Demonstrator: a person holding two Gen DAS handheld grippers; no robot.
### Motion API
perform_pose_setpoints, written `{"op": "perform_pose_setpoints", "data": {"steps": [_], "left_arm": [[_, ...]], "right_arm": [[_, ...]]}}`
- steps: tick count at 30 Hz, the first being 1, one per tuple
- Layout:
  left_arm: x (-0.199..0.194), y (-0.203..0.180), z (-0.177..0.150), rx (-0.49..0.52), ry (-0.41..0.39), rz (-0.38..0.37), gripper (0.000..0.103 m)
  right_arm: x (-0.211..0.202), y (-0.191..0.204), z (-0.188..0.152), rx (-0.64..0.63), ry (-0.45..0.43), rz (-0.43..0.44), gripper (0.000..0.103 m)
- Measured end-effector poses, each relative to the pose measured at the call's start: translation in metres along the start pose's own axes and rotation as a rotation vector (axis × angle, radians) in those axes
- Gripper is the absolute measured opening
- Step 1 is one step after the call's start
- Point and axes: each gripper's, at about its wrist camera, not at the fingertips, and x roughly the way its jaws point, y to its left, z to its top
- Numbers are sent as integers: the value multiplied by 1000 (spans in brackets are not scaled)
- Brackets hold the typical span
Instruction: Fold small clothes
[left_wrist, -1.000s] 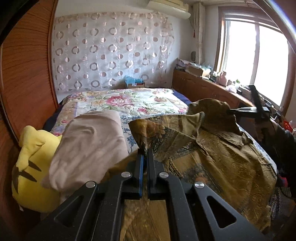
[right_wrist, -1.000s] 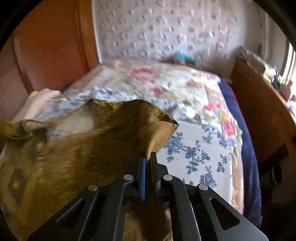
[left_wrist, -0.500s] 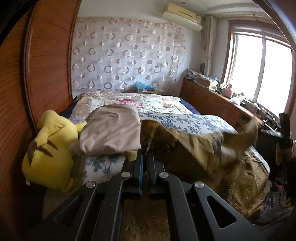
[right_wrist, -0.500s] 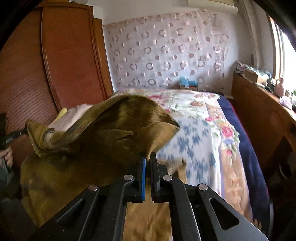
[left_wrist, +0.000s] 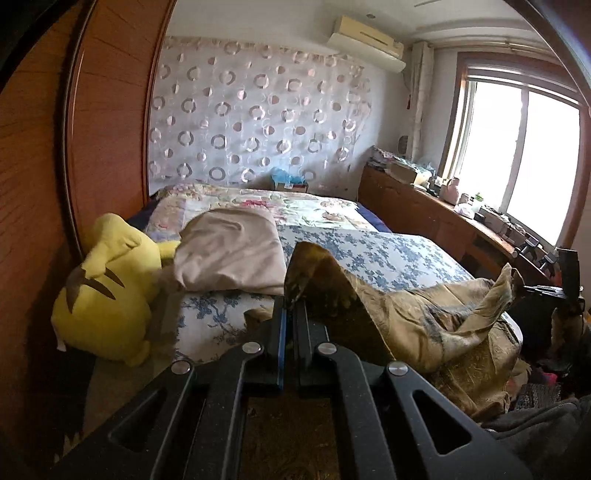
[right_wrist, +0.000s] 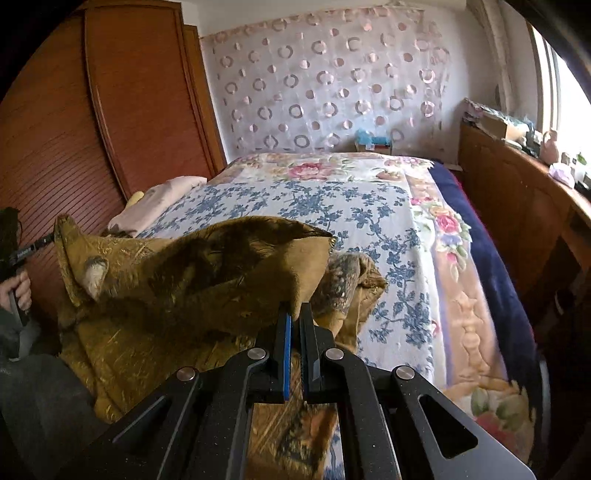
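One garment: an olive-gold shirt (right_wrist: 177, 280) of thin, shiny patterned cloth, creased, hung slack between your two grippers over the near end of the bed (right_wrist: 373, 206), its lower part heaped on the mattress edge. No label or writing readable on it.

Your left gripper (left_wrist: 290, 306) was clamped tight on one pointed corner of the shirt, cloth pinched between the black fingers, a blue pad strip on one. Your right gripper (right_wrist: 295, 317) was likewise closed on another corner, fabric drooping over its tips. In the right wrist view your left hand (right_wrist: 18, 291) showed at the frame's edge, wrapped round the other tool's handle; white lettering on that tool too small to read.

Bed cover: blue-on-white floral cotton up front, a pink rose-print quilt (right_wrist: 325, 170) behind. One folded beige cloth (left_wrist: 229, 251), soft and matte, lay on the bed's left side. One yellow plush toy (left_wrist: 103, 295) with dark ear tips sat beside it, against the ribbed wooden wardrobe (left_wrist: 40, 184).

Far wall: sheer curtain (left_wrist: 255, 118) with ring pattern. One air conditioner (left_wrist: 365, 40) above, no brand legible. A cluttered wooden sideboard (left_wrist: 424, 210) ran under the bright window (left_wrist: 517, 162).
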Motion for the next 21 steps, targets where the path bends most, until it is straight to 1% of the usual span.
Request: {"op": "perform_pose_setpoints", "data": {"steps": [2, 3, 6, 7, 8, 9, 10, 11, 12, 13, 15, 16, 17, 19, 21], "left_arm": [[-2, -2, 0, 15, 10, 12, 3], [-2, -3, 0, 25, 19, 12, 3], [0, -4, -4, 54, 46, 31, 3], [2, -4, -6, 60, 62, 37, 8], [1, -3, -7, 63, 69, 42, 10], [1, -2, -8, 67, 72, 49, 15], [0, -1, -8, 72, 72, 57, 22], [-1, 2, -8, 74, 72, 63, 26], [-2, 4, -8, 71, 70, 66, 35], [-3, 6, -7, 66, 67, 66, 42], [-2, 12, -2, 64, 64, 71, 43], [0, 13, -1, 66, 64, 80, 47], [3, 15, 3, 70, 65, 90, 49], [12, 18, 8, 81, 74, 100, 51], [22, 17, 13, 91, 84, 97, 53]], "right_arm": [[-6, 2, -3, -6, 9, 2, 3], [-6, 0, -9, -11, 17, 2, 3], [-2, 1, -13, -26, 54, 3, 3], [-1, 1, -15, -34, 66, -9, 3], [0, 1, -14, -36, 74, -18, 3], [0, 0, -14, -38, 83, -16, 3], [-1, -1, -13, -45, 89, -20, 3], [-3, -2, -11, -54, 87, -34, 3], [-6, -4, -9, -57, 84, -48, 4], [-9, -7, -7, -53, 78, -61, 6], [-16, -13, -2, -47, 56, -96, 10], [-19, -16, 2, -44, 44, -112, 12], [-20, -20, 6, -40, 35, -125, 15], [-20, -23, 12, -34, 24, -140, 28], [-14, -23, 18, -39, 12, -141, 35]]}}
